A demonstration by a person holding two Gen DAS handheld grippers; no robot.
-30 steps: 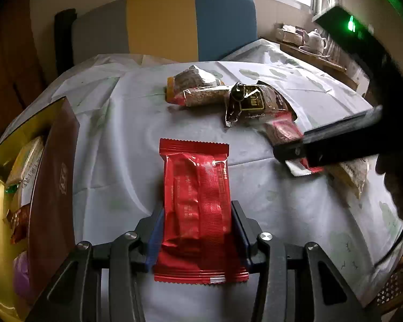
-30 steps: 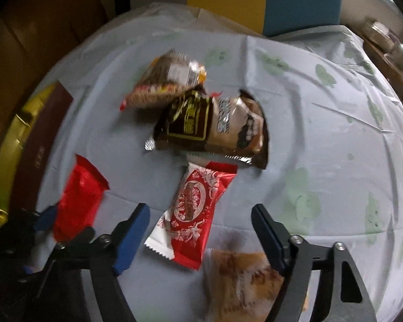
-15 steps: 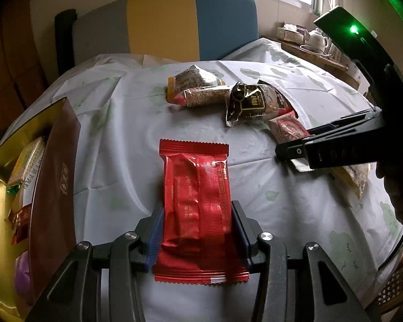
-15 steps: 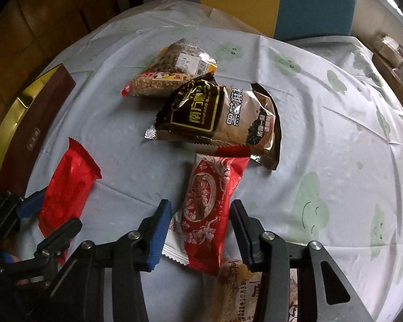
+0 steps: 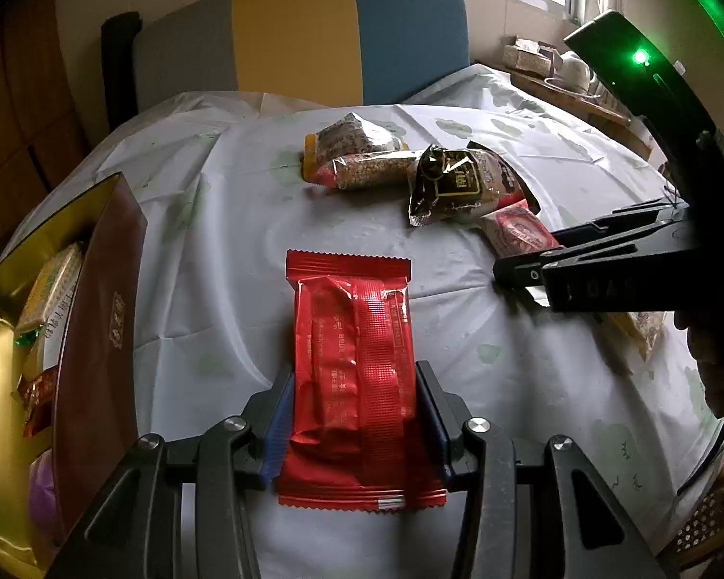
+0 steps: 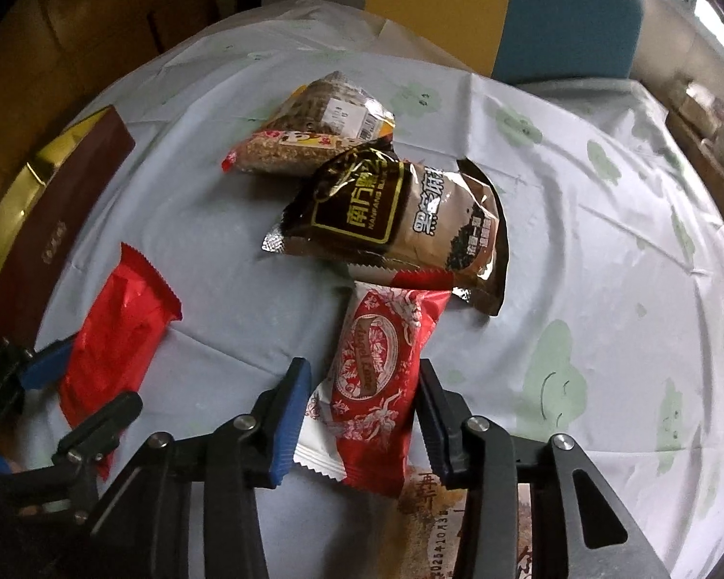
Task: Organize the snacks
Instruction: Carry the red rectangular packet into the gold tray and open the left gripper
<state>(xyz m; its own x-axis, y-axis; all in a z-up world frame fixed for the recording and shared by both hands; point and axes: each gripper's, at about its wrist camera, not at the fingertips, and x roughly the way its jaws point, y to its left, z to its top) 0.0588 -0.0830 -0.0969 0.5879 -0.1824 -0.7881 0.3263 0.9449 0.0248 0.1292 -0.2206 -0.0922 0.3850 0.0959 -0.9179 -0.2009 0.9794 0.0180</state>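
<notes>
Left gripper (image 5: 355,415) is clamped on the plain red packet (image 5: 355,376): both blue pads are pressed against the packet's long sides near its rear end, the packet lying lengthwise between the fingers with its serrated far end pointing toward the table's far edge. The packet is seen flat on the tablecloth (image 5: 227,251), toward the table's near-left part, just beside the brown-and-gold box (image 5: 101,337) at the left edge. A few wrapped snacks are seen inside the box.

Right gripper (image 6: 362,410) is closed around the red patterned packet (image 6: 376,386); the right pad looks to be touching the wrapper, while contact at the left pad is hard to confirm from this angle, a sliver of cloth possibly showing there. This packet lies slightly tilted between the fingers, its far end tucked under the dark brown sesame packet (image 6: 400,227). A grain-bar packet (image 6: 309,135) is found behind the brown one, touching it, nearer the table's far edge. A tan packet (image 6: 434,521) is partly hidden under the right gripper at the near edge.

In the left wrist view the right gripper (image 5: 511,275) is seen side-on at the table's right side, its tip at the red patterned packet (image 5: 516,231).
</notes>
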